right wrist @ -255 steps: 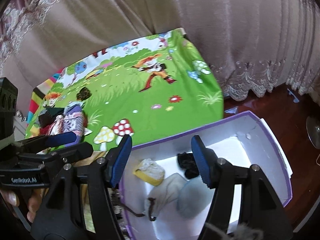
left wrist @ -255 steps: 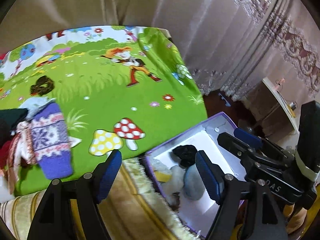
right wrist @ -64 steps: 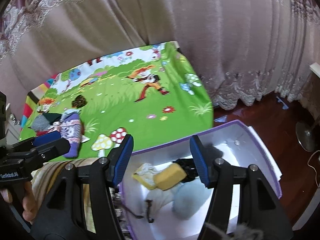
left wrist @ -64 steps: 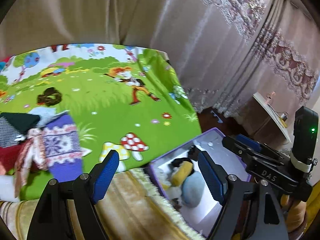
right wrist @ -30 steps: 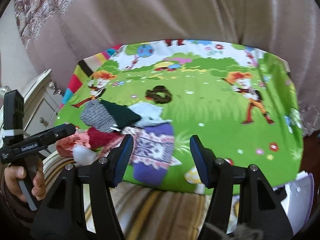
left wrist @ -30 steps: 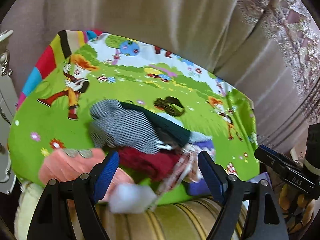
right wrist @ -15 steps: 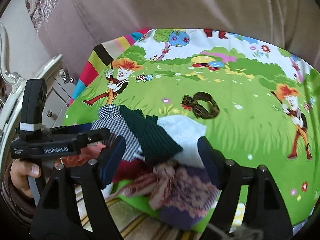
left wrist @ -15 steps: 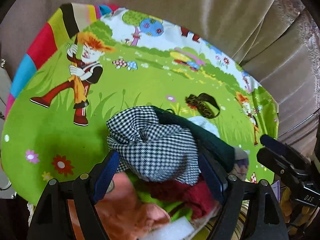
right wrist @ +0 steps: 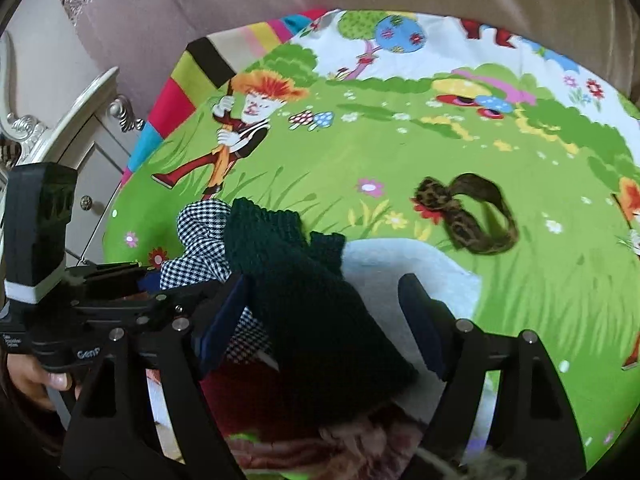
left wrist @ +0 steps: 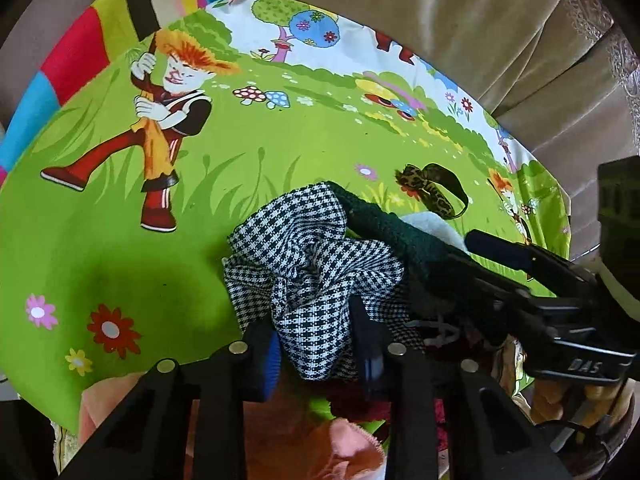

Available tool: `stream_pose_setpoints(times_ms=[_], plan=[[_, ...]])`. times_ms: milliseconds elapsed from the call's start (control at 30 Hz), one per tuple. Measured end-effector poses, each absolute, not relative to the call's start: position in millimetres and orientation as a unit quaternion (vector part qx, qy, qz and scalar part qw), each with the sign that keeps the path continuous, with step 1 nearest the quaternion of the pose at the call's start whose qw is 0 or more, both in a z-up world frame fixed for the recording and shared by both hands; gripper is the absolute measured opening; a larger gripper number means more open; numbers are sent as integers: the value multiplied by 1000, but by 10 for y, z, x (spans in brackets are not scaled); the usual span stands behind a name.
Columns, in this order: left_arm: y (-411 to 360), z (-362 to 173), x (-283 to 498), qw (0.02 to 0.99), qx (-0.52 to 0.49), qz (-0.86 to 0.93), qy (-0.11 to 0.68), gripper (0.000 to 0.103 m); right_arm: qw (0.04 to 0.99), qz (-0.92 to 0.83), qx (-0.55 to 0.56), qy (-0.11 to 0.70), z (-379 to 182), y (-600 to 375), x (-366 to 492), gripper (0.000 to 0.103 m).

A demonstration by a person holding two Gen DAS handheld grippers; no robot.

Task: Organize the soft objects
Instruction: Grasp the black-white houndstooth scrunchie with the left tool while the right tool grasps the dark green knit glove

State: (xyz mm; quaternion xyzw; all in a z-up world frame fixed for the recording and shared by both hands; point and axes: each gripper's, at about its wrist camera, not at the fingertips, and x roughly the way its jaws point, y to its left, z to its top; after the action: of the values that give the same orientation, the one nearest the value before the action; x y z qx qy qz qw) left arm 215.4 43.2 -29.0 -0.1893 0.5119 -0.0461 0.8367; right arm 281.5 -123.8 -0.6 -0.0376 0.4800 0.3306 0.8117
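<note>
Cloth is what my left gripper (left wrist: 316, 356) has between its fingers — they have just been closing, and in the left wrist view the blue pads pinch a fold of the houndstooth fabric (left wrist: 308, 268) at lower centre; my right gripper (right wrist: 324, 320) has just been spreading wider, its fingers apart either side of the dark green knit (right wrist: 304, 292) at centre of the right wrist view, not pressing it. Much is left, I judge; the pile sits on the cartoon-print mat (left wrist: 120, 260), with a pale blue cloth (right wrist: 404, 264) under the knit, a dark red piece (right wrist: 240, 396) at lower centre, a pink cloth (left wrist: 344, 444) at the bottom of the left view — and a leopard-print hair band (right wrist: 468, 216) lying apart at right. No container shows in either view, so nothing here looks sorted yet.
</note>
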Motion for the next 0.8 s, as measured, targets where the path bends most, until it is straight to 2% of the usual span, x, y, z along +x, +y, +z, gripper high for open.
stream_pose_setpoints(times_ms=[100, 200, 267, 367, 533, 800], plan=[[444, -297, 2134, 838, -192, -46, 509, 30, 810, 333, -50, 480, -63, -1145, 2825, 79], [472, -282, 2113, 841, -196, -44, 502, 28, 805, 338, -57, 484, -109, -1101, 2821, 57], [491, -265, 2097, 844, -200, -41, 496, 27, 806, 334, -70, 483, -133, -1089, 2795, 37], [522, -221, 2064, 851, -205, -36, 483, 24, 813, 334, -72, 472, -97, -1113, 2754, 26], [539, -116, 2013, 863, -209, -31, 458, 21, 823, 332, -71, 455, -12, -1120, 2698, 19], [629, 89, 1890, 885, -222, -6, 410, 20, 854, 316, -44, 412, 344, -1311, 2575, 18]])
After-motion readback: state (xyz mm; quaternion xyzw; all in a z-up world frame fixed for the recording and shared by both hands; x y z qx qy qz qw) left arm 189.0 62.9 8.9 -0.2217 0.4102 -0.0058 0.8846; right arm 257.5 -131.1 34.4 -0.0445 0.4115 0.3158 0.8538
